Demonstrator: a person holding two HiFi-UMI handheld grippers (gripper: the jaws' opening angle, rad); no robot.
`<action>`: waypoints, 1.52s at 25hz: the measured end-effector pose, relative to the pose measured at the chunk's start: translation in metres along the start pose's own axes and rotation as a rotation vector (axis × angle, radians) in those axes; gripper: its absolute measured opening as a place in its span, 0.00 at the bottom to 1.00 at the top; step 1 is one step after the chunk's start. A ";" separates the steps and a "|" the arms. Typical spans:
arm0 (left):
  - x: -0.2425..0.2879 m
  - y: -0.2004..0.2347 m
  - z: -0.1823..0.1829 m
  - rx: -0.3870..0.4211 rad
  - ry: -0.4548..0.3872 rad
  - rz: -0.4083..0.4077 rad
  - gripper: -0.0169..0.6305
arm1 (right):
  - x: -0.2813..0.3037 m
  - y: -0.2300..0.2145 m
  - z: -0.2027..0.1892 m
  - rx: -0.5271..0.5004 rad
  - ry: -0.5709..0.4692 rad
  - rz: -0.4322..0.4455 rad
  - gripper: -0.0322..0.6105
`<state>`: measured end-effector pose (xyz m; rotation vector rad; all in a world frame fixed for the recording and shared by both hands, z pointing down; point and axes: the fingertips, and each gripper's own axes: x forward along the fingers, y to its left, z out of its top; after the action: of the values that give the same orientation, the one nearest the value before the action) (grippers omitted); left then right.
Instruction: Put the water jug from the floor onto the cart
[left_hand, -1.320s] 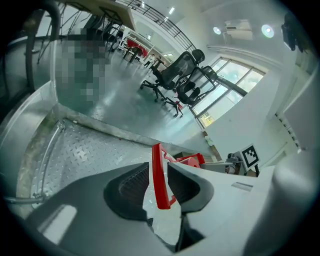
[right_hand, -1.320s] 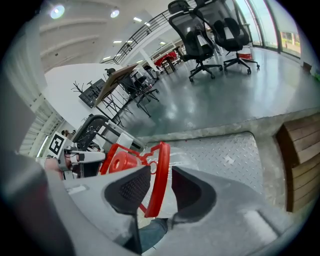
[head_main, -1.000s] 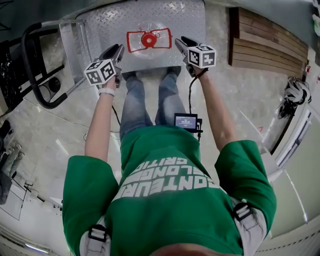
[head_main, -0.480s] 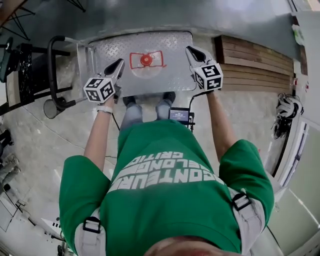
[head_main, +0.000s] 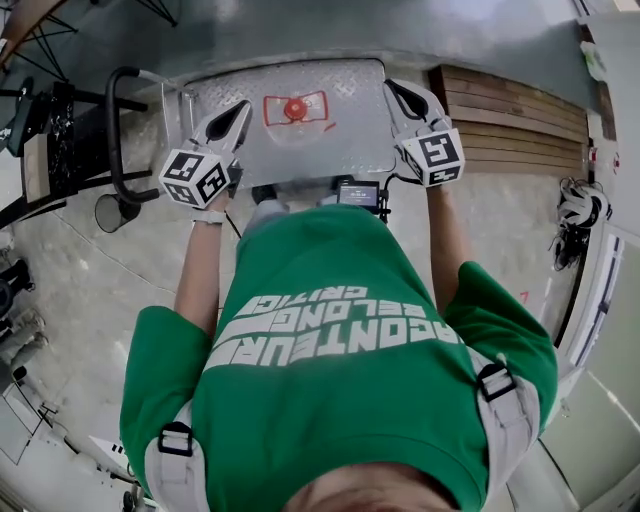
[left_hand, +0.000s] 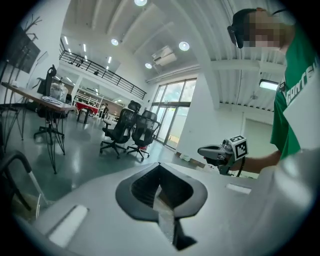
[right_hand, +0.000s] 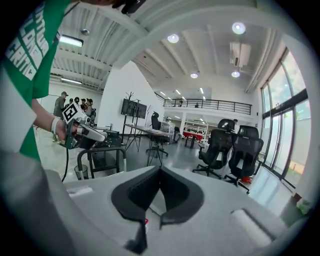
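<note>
The water jug (head_main: 295, 108) stood on the cart (head_main: 345, 150), upright on its ribbed metal deck, its red cap facing the head view. Both grippers hung in the air above the deck's near edge, one on each side of the jug and clear of it. The left gripper (head_main: 233, 116) had its jaws pressed together, having just been closing, with nothing between them (its own view showed only the dark pads meeting). The right gripper (head_main: 407, 97) was the same: jaws just closed tight, nothing caught in them. The cart's black handle (head_main: 113, 125) curved up at the left. Wooden boards (head_main: 510, 110) lay on the floor to the right of the cart. Black office chairs (right_hand: 235, 147) stood far across the hall.
</note>
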<state>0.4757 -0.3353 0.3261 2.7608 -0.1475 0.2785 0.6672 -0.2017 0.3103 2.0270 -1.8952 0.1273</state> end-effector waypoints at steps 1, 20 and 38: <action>-0.002 -0.003 0.002 0.005 -0.008 -0.002 0.04 | -0.001 0.003 0.000 -0.001 0.002 0.001 0.04; 0.017 -0.024 0.007 0.019 -0.022 -0.043 0.04 | -0.007 0.010 0.001 0.012 0.016 0.020 0.04; 0.021 -0.023 0.008 -0.001 -0.024 -0.044 0.05 | 0.002 0.010 -0.004 0.002 0.029 0.034 0.04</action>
<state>0.5012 -0.3182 0.3150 2.7636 -0.0929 0.2334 0.6582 -0.2023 0.3167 1.9844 -1.9138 0.1665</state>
